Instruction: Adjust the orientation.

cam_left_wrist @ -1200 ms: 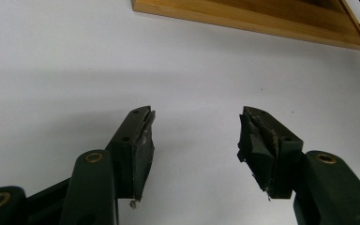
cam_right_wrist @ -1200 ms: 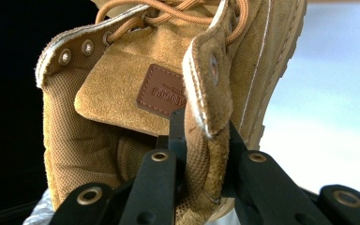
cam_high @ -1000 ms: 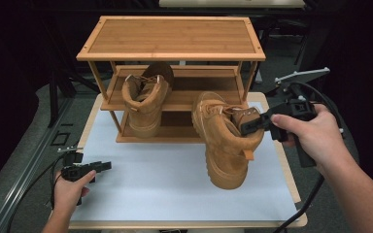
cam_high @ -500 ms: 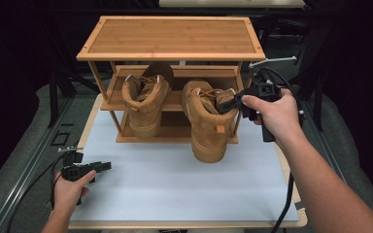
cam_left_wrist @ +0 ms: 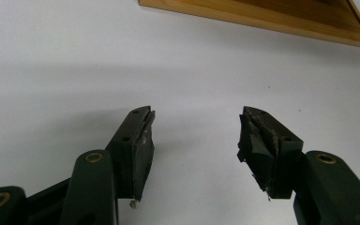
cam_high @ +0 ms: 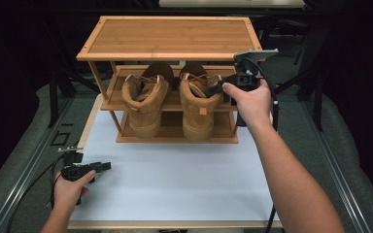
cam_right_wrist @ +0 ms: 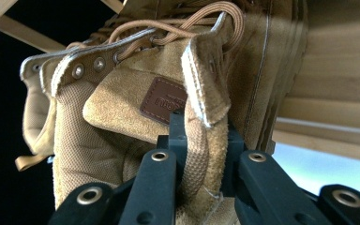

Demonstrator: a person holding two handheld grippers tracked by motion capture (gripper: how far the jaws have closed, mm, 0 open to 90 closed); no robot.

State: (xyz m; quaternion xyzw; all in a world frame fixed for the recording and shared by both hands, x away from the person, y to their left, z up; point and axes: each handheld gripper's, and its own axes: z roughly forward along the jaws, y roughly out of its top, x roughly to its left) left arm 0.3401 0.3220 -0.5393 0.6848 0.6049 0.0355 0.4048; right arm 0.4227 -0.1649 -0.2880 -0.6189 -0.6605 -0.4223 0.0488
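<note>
At the near left corner of the white table top [cam_high: 175,179], the left gripper [cam_high: 104,166] rests in the person's hand with its jaws spread and nothing between them; in the left gripper view only the bare white surface lies past the black pads [cam_left_wrist: 138,145]. It has no part in the present step and does best to stay put, clear of the rack.

Farther in, across the mat, the right hand [cam_high: 250,99] holds the right gripper [cam_high: 217,89] clamped on the collar of the right boot [cam_high: 198,104]. The right gripper view shows the jaws pinching the tan heel pull-loop and the edge of the suede upper [cam_right_wrist: 136,136], laces looping above.

The boot stands heel-toward-camera in the wooden shoe rack [cam_high: 170,36], toe pushed under the middle shelf, sole apparently on the bottom shelf, just beside the left boot [cam_high: 144,104], which already sits there.

The step in hand looks like seating this second boot. To do it well, keep the grip firm until the sole lies flat, square the heel level with its neighbour, and avoid nudging that boot sideways. Only then ease the jaws apart and draw the gripper straight back, so the pull-loop does not snag and tip the boot.
</note>
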